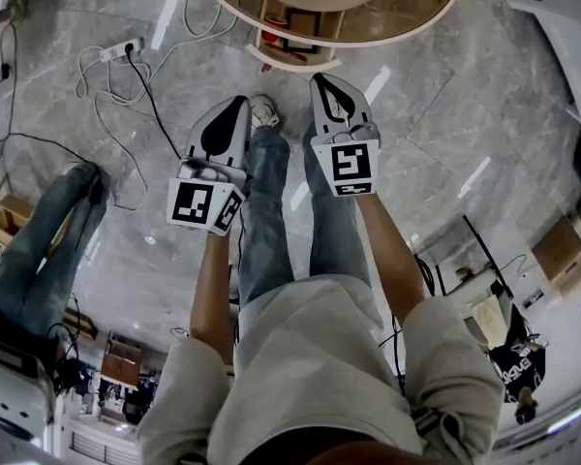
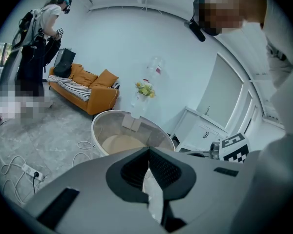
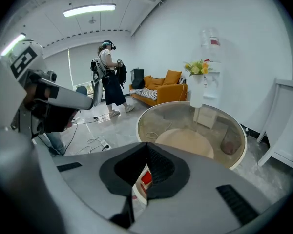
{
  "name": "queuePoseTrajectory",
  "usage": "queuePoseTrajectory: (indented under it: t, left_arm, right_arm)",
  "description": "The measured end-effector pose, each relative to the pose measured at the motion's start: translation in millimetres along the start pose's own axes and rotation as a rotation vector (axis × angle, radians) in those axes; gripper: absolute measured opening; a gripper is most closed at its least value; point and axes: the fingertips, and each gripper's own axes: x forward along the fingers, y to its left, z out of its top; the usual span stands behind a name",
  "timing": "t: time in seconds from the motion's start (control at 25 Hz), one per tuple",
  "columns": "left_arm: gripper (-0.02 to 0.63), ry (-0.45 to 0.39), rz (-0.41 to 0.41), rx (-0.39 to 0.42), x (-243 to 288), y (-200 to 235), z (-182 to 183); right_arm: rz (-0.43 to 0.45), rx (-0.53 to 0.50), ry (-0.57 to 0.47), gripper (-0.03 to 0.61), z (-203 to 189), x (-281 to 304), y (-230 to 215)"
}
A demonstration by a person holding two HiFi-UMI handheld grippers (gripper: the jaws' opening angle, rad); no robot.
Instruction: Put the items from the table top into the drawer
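Where the person's left arm reaches out, the left gripper (image 1: 240,105) has its jaws pressed together with nothing between them. Farther off and just to its right, the drawer (image 1: 289,39) sticks out under the near rim of the round glass table (image 1: 416,3), with red-and-white items lying in it. Rightmost, the right gripper (image 1: 324,83) is likewise closed and empty.

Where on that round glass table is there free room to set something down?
The round table has bare glass from its near rim to the middle. The far edge is crowded: a vase of flowers stands there.
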Motion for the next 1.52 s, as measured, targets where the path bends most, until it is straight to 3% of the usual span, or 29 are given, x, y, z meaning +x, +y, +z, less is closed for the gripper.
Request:
queuePoseTrajectory:
  t: [0.28, 0.76, 1.16, 1.52]
  left_arm:
    - [0.015, -0.046, 0.009, 0.014, -17.3, -12.6, 38.6]
    - [0.015, -0.171, 0.042, 0.077, -56.5, -56.4, 166.8]
    - [0.015, -0.246, 0.02, 0.145, -85.7, -105.5, 238.8]
    - [0.015, -0.291, 0.014, 0.178, -129.0, -139.4, 282.0]
  right_arm:
    - [-0.041, -0.003, -0.077, 0.025, 59.5, -39.5, -13.6]
    - [-0.076, -0.009, -0.232, 0.025, 195.5, -134.5, -36.9]
    - [-0.116, -0.07, -0.317, 0.025, 260.9, -221.4, -46.7]
    - [-0.197, -0.077, -0.363, 0.025, 300.4, -291.9, -57.5]
